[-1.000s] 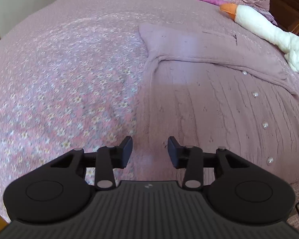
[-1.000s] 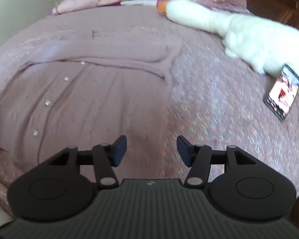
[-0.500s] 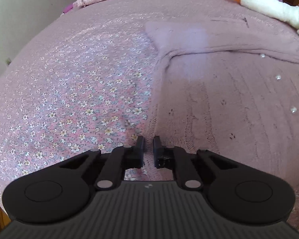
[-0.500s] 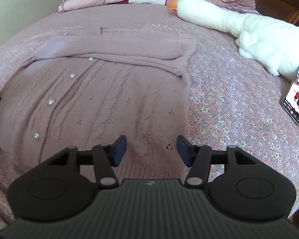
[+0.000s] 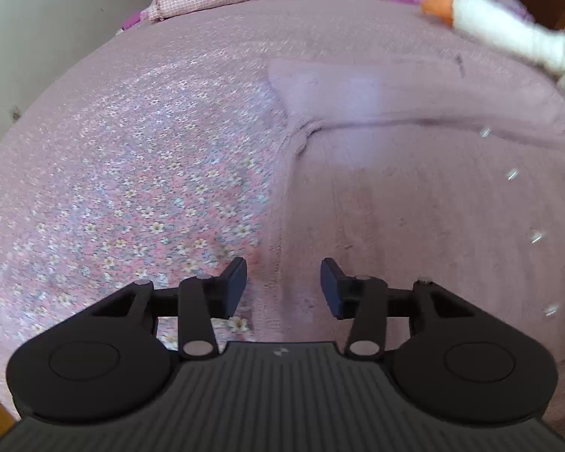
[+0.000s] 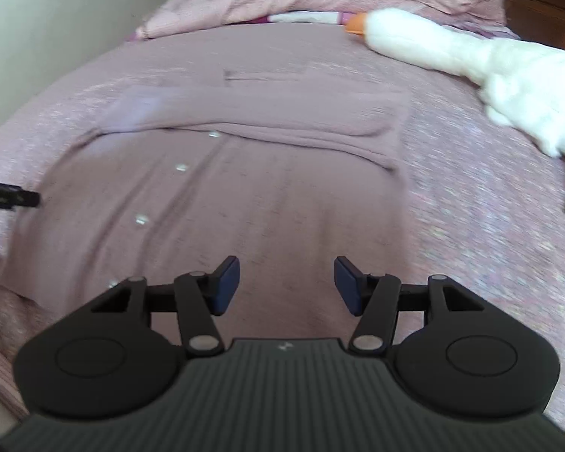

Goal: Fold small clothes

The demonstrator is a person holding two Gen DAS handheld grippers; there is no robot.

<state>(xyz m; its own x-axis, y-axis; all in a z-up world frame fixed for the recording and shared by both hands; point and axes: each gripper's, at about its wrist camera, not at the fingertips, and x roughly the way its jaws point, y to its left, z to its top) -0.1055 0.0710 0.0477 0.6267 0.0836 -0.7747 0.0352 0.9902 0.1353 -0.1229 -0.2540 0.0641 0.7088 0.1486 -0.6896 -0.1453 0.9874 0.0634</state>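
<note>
Mauve knit cardigan (image 6: 267, 196) lies flat, buttoned; sleeves folded across top.

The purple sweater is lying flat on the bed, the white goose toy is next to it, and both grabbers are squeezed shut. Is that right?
Nearly. The purple sweater does lie flat on the bed with the white goose toy beside it, but both are open: the left hand-held gripper in the left wrist view, the right hand-held gripper in the right wrist view.

The cardigan (image 6: 267, 196) is soft matt mauve knit with glossy pearly buttons (image 6: 180, 167). The bedspread (image 5: 139, 188) is floral printed cloth. The goose toy (image 6: 471, 52) looks fluffy plush. Each tool (image 5: 283, 286) is matt black plastic.
</note>
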